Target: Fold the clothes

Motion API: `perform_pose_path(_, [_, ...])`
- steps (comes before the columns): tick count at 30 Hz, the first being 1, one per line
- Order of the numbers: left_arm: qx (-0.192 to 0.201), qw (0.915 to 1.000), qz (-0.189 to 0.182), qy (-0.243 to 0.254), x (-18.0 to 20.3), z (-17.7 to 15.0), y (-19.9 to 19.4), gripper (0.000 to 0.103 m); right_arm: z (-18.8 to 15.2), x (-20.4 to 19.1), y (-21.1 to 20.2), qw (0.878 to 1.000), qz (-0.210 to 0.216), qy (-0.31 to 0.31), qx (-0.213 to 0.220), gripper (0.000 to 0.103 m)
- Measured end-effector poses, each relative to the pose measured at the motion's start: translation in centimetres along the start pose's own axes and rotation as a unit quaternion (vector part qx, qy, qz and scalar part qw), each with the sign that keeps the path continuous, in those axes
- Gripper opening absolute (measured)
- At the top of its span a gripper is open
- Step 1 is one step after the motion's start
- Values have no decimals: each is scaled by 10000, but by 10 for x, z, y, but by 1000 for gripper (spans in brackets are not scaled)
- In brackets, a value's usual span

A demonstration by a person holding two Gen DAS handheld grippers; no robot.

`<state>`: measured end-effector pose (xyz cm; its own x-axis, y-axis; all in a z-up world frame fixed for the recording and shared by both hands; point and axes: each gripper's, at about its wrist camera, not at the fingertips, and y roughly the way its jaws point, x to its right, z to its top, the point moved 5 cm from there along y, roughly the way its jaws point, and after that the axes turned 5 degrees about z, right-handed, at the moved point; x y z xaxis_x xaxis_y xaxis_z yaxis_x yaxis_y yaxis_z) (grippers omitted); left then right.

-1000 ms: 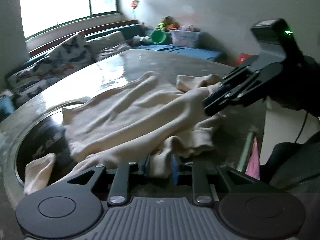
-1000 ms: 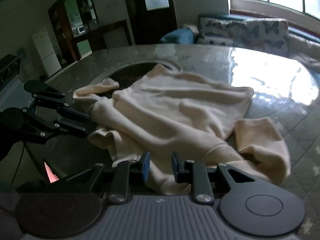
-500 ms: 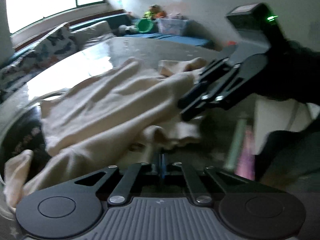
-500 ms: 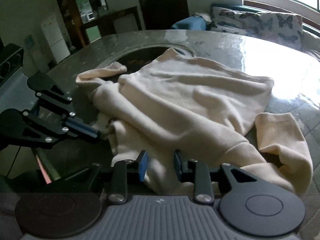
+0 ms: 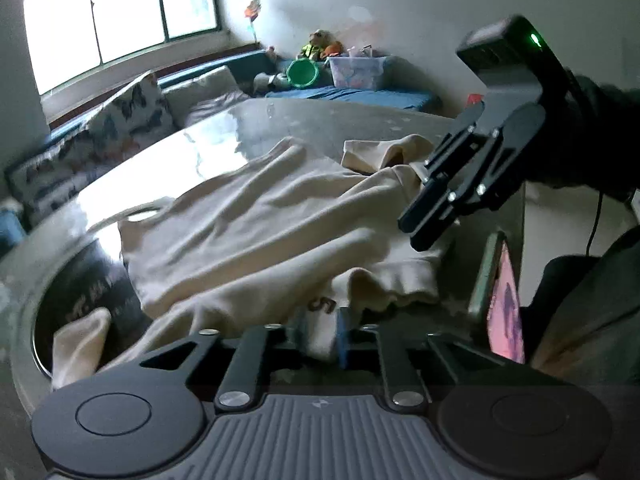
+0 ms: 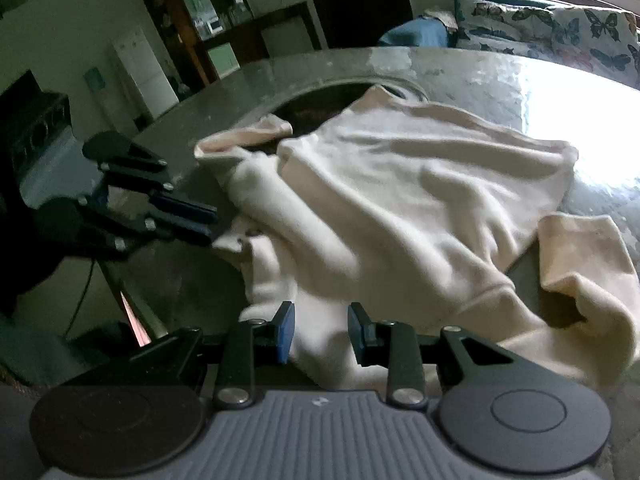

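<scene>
Left gripper (image 5: 320, 332) fingers are seen opening, a fold of the cream sweatshirt (image 5: 256, 232) between them; whether the pads press it cannot be told. Right gripper (image 6: 320, 332) fingers are set apart, hem cloth between them, seemingly unpressed. The sweatshirt is spread crumpled across the grey stone table (image 5: 320, 120), soft and creased. Only the left view shows a phone (image 5: 505, 300) propped at the right near edge and a dark printed mark on the hem, unreadable. Only the right view shows a white fridge (image 6: 144, 72) far left.
</scene>
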<state>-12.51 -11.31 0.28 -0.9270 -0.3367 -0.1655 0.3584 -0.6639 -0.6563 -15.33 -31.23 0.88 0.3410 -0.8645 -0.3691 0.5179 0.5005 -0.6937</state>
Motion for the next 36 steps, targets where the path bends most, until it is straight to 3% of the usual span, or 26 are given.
perform_pose_path(4, [-204,9996,-111,171,5,-5,13,22,8,4,7,10000,38,25,49,29])
perform_pose_path(7, [-259,9995,-85,189,4,-8,19,17,13,6,14,9998,170,90,68,29])
perform_pose_path(8, [-262,9995,-98,149,3,-7,19,10,15,6,16,9997,209,105,67,29])
perform_pose_path(11, [-269,9992,-306,5,5,-6,11,7,16,6,21,9995,291,110,43,29])
perform_pose_path(17, [-391,9952,-901,-30,19,-19,-15,7,8,4,23,9989,440,69,-126,29])
perform_pose_path(21, [-438,9931,-1063,-230,15,-24,-26,7,0,-3,20,9976,613,-64,-316,29])
perform_pose_path(24, [-305,9923,-1141,-368,6,-19,-35,14,-4,-4,14,9971,641,-100,-407,29])
perform_pose_path(27, [-27,9960,-839,-321,-11,-6,-44,23,5,6,2,9986,497,14,-176,29])
perform_pose_path(30, [163,9985,-256,-466,-37,13,-41,24,24,26,-9,9992,202,258,241,29])
perform_pose_path(32, [168,9970,194,-731,-59,25,-29,33,38,42,-12,9982,-82,375,463,29])
perform_pose_path(36, [-168,9870,1113,-1150,-102,44,16,45,64,88,-14,9887,-1168,541,771,33])
